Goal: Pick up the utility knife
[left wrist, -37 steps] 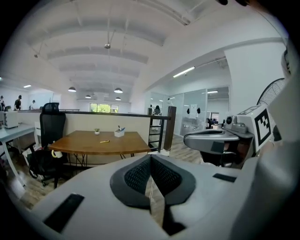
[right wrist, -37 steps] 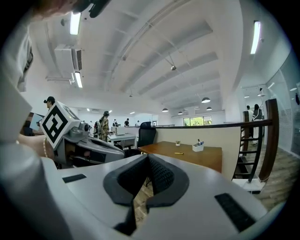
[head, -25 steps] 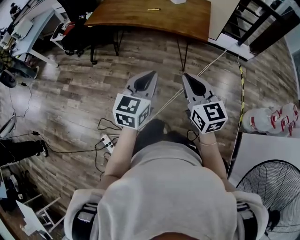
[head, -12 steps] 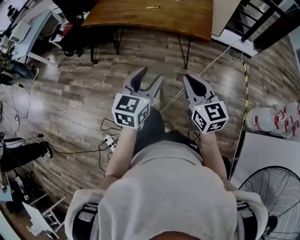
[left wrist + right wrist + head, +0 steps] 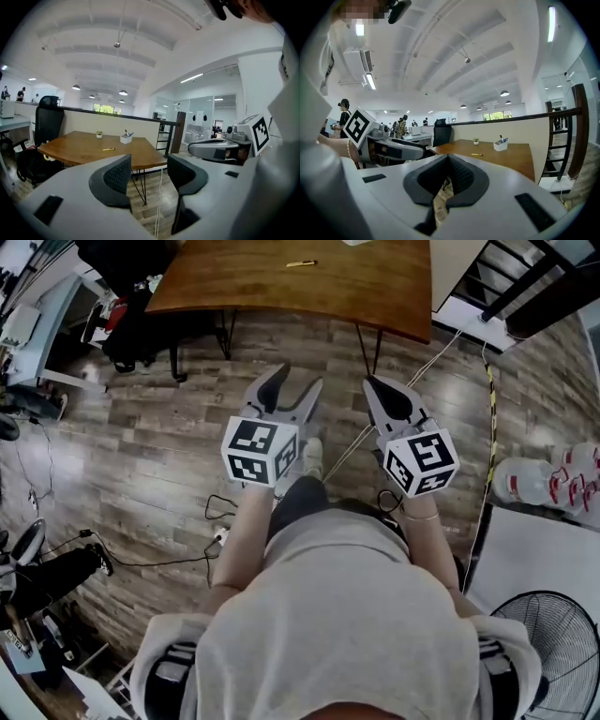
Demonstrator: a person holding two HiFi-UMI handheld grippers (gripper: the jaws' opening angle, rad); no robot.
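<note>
Two hand-held grippers held over the wood-plank floor (image 5: 159, 437), short of the surface.
The left hand-held gripper (image 5: 295, 381) has just been opening its jaws, which stand wide with nothing between them. The right hand-held gripper (image 5: 374, 383) has its jaws together, empty. Beyond both, the yellow utility knife (image 5: 301, 262) lies flat on the wooden surface (image 5: 366, 292), well apart from either gripper. A white holder (image 5: 125, 138) stands farther back.

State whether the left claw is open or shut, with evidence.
Open. The left claw has just been opening; its pads stand apart with only floor between them.
</note>
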